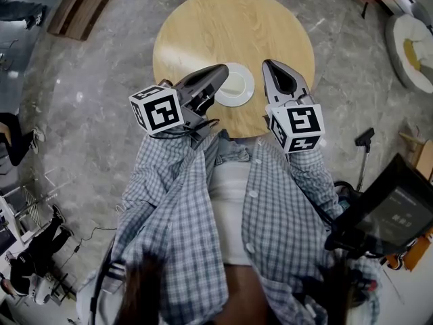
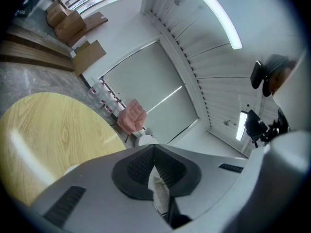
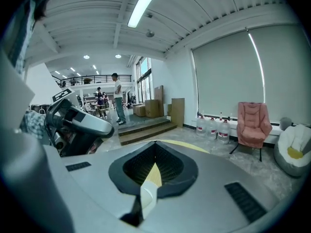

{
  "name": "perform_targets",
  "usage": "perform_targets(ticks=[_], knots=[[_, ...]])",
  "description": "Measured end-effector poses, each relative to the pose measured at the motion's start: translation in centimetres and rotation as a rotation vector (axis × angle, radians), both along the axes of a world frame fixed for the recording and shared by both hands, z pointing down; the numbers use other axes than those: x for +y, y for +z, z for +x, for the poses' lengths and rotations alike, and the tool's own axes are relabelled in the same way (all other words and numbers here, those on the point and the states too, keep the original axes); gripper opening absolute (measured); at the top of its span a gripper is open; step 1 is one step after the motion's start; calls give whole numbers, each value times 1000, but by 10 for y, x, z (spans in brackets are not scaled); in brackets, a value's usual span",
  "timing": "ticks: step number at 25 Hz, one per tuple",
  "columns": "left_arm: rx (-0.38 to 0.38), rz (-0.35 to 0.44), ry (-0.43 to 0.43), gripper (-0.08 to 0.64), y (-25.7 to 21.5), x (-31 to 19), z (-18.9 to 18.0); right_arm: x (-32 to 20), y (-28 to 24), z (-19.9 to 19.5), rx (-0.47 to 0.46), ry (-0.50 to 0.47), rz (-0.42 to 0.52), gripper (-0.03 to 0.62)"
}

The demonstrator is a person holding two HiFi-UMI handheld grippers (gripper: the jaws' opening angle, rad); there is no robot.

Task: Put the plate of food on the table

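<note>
A white plate [image 1: 235,87] lies on the round wooden table [image 1: 203,26], near the table's front edge; I cannot make out any food on it. My left gripper [image 1: 223,68] hangs over the plate's left rim with its jaws shut and nothing seen between them. My right gripper [image 1: 266,63] sits just right of the plate, also shut and apart from it. In the left gripper view the closed left gripper [image 2: 154,147] points up past the table [image 2: 43,130]. In the right gripper view the table and the plate's edge [image 3: 148,195] show through the slit of the right gripper [image 3: 155,143].
A pink armchair [image 3: 255,120] and a white beanbag [image 1: 413,46] stand beyond the table at the right. Water bottles [image 3: 214,126] line the wall. Wooden steps [image 1: 84,5] lie at the far left. A black device [image 1: 392,208] is by my right side. People [image 3: 116,98] stand far off.
</note>
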State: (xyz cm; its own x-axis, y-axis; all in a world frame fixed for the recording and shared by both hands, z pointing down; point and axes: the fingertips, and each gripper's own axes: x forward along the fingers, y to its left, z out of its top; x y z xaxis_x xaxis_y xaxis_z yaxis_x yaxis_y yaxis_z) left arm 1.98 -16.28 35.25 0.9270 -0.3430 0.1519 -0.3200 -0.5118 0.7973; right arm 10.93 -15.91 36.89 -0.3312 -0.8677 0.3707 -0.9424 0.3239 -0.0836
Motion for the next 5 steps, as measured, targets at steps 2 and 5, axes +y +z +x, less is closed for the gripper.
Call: perform_targets(ticks=[2, 5], knots=[[2, -1, 0, 8, 0, 0, 0, 0, 0, -1, -2, -3, -3, 8], [0, 3, 8, 8, -1, 2, 2, 1, 1, -1, 12, -5, -4, 8]])
